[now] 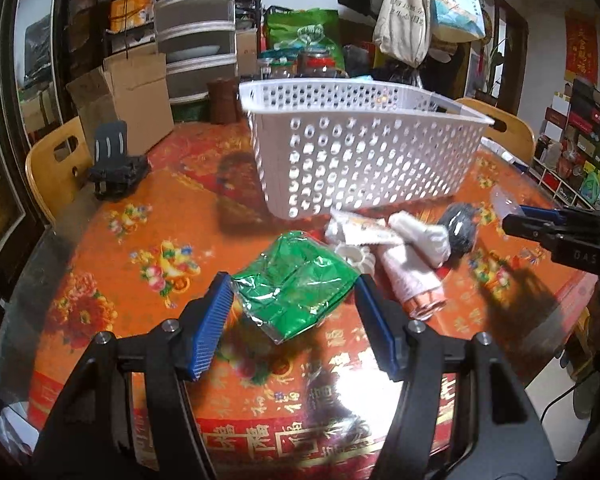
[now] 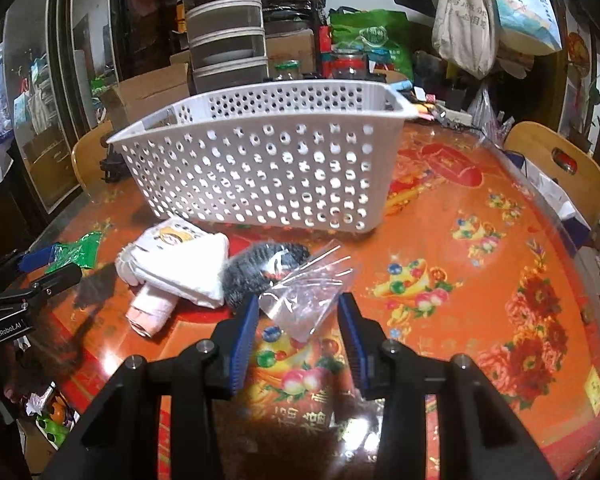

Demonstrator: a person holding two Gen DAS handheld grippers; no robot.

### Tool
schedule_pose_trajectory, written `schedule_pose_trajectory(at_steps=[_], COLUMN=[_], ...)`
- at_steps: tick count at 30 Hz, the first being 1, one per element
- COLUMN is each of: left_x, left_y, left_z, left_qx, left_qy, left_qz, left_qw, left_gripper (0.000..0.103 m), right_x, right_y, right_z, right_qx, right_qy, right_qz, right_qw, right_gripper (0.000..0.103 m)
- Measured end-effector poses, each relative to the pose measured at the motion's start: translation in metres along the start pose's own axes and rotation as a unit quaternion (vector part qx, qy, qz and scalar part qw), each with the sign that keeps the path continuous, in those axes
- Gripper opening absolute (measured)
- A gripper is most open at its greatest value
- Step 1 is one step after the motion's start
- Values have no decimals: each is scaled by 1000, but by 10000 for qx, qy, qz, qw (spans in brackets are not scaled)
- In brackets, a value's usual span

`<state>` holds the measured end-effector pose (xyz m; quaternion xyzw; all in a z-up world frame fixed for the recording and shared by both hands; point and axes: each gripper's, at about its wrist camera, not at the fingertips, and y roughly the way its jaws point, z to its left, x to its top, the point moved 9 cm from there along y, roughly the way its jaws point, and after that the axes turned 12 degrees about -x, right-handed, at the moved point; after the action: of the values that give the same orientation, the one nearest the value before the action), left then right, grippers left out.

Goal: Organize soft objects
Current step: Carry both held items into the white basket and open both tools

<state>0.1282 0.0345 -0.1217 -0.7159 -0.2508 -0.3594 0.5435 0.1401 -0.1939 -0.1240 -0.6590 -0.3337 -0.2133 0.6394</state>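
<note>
A white perforated basket [image 1: 356,152] [image 2: 260,168] stands on the orange floral table. In the left wrist view my left gripper [image 1: 296,286] closes on a crinkled green foil packet [image 1: 296,280], both blue pads touching its sides. Beside it lie white folded cloths [image 1: 416,236] [image 2: 180,264], a pink roll [image 1: 412,280] [image 2: 148,308] and a dark grey fuzzy item [image 1: 460,228] [image 2: 256,268]. In the right wrist view my right gripper [image 2: 298,312] holds a clear plastic bag [image 2: 304,292] between its pads, lifted over the table.
Wooden chairs [image 1: 56,164] [image 2: 556,168] stand at the table's edges. A black stand [image 1: 116,164] sits at the left. Cardboard boxes [image 1: 128,96], jars [image 1: 316,60] and hanging tote bags [image 1: 404,16] crowd the back.
</note>
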Motion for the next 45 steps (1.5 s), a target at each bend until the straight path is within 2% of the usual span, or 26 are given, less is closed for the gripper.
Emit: schedule_pose_trajectory(at_steps=[10,19,23,26,31,36,41,45], left_x=[60,143,186,214,244,250,234,221], left_y=[-23,-33,-23,-10,29,80,130,152], left_z=[-12,-15,-12,-9,-6,-4,0,6], left_qx=[-75,-225,-241,-175,-304,-270,-198,-127], left_qy=[199,235,174,153,-32,-128,-289,-343], left_qz=[-339,-553,-497,-425,-57,433,930,1159], left_qw=[9992,9979,9983,9988,9995,9986,9951,9926], left_gripper=[61,61,61,61,61,61,61,61], right_x=[42,115,145,166,187,195,188,182], right_y=[-25,-43,-36,-21,10,48,89,106], right_z=[-7,-8,-6,-7,-11,-9,-7,-5], right_qx=[131,108,-6,21,103,37,-155,-96], right_qy=[-8,-269,-380,-385,-330,-404,-483,-456], right_qz=[-312,-636,-683,-564,-281,49,469,670], right_qw=[9994,9976,9969,9977,9990,9992,9976,9967], right_gripper=[40,40,40,40,40,40,40,40])
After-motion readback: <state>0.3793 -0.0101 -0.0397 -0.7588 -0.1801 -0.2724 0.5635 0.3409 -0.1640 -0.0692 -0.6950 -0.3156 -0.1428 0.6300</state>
